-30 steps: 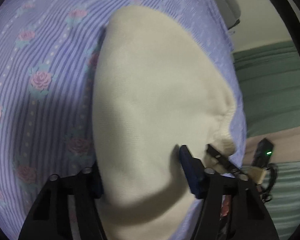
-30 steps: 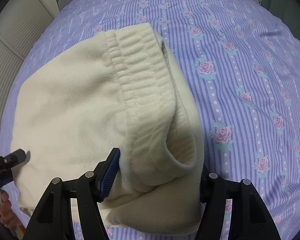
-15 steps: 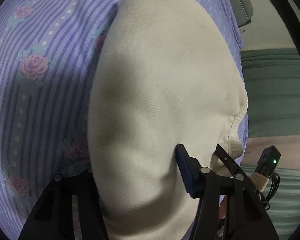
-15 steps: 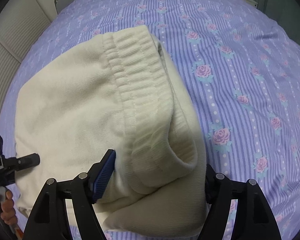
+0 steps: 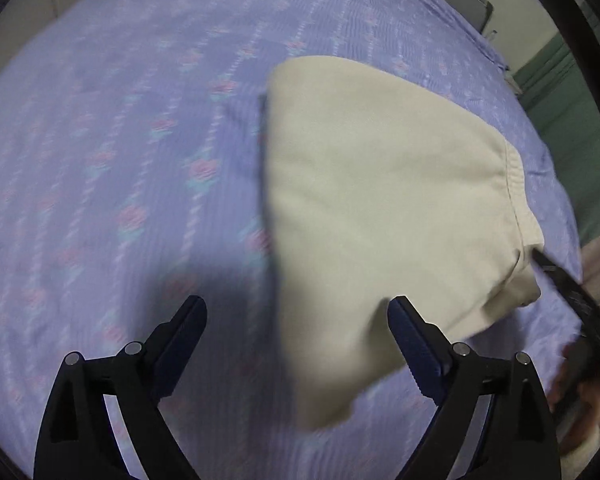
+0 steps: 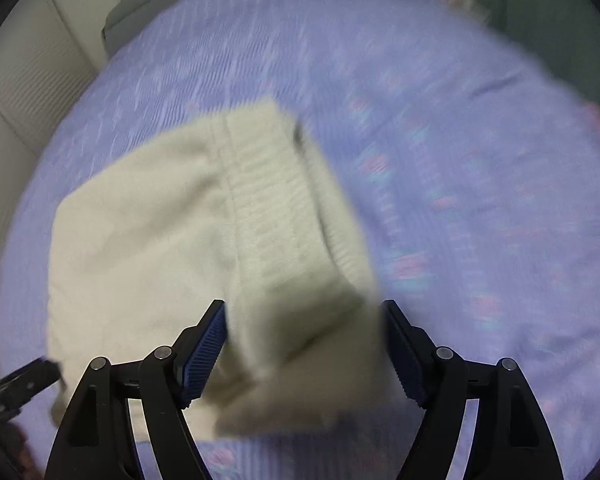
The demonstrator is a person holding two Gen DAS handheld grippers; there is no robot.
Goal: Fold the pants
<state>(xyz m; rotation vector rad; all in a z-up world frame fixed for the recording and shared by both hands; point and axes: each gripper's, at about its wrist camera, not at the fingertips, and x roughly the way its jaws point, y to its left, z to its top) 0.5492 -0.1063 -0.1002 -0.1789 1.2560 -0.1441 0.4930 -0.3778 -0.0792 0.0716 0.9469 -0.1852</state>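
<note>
The cream pants (image 5: 380, 216) lie folded in a compact bundle on the purple flowered bedsheet (image 5: 120, 160). In the right wrist view the pants (image 6: 172, 248) show their ribbed waistband (image 6: 272, 216) on top. My left gripper (image 5: 296, 340) is open and empty, above the bundle's near corner. My right gripper (image 6: 304, 344) is open, its jaws on either side of the bundle's near end and not closed on it. The right gripper's tip (image 5: 560, 280) shows at the right edge of the left wrist view. Both views are motion-blurred.
The bed's edge and a green curtain (image 5: 556, 68) lie to the right in the left wrist view. A padded cream wall (image 6: 24, 80) and a grey object (image 6: 140, 8) stand beyond the bed's far left. The other gripper's tip (image 6: 24, 380) shows at lower left.
Both grippers have pulled back and up from the folded pants, which now look smaller. The left gripper no longer straddles the bundle and has shifted left of it.
</note>
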